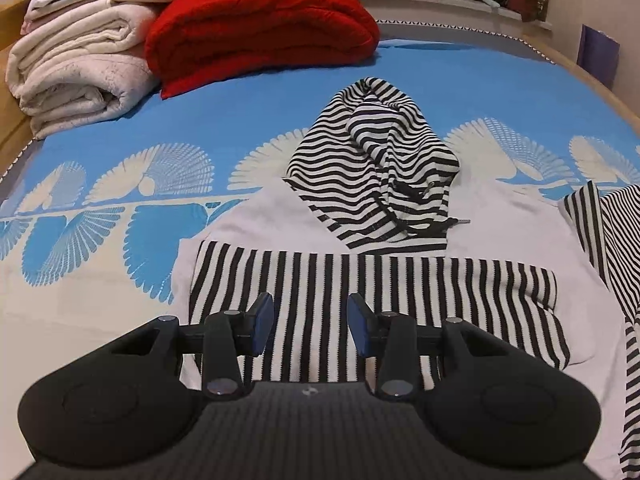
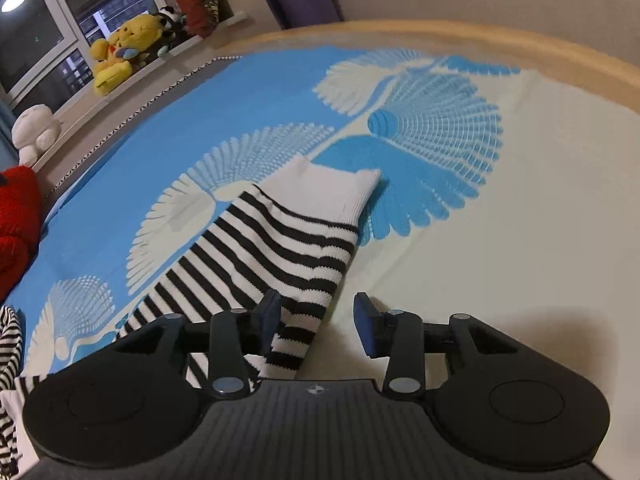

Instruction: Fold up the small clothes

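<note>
garment: small hoodie (image 1: 500, 240), pale body with striped hood (image 1: 372, 160), lies flat mid-bed on the blue patterned bedspread (image 1: 224, 96), hood toward the far edge
left sleeve: striped sleeve (image 1: 360, 296) already lies folded across the chest, so we judge the first fold done
left gripper: left gripper (image 1: 310, 324) hovers just over that sleeve, jaws apart, nothing between the pads; we read it as placed to pin or smooth the fold
right sleeve: other sleeve (image 2: 280, 248) stretches out toward the bed's side edge, white cuff (image 2: 340, 188) outermost
right gripper: right gripper (image 2: 316, 324) jaws apart, straddling the sleeve's edge, pads not visibly pressing
next: we'd clamp that sleeve and carry it across the chest
risk: edge-only bite may slip
</note>
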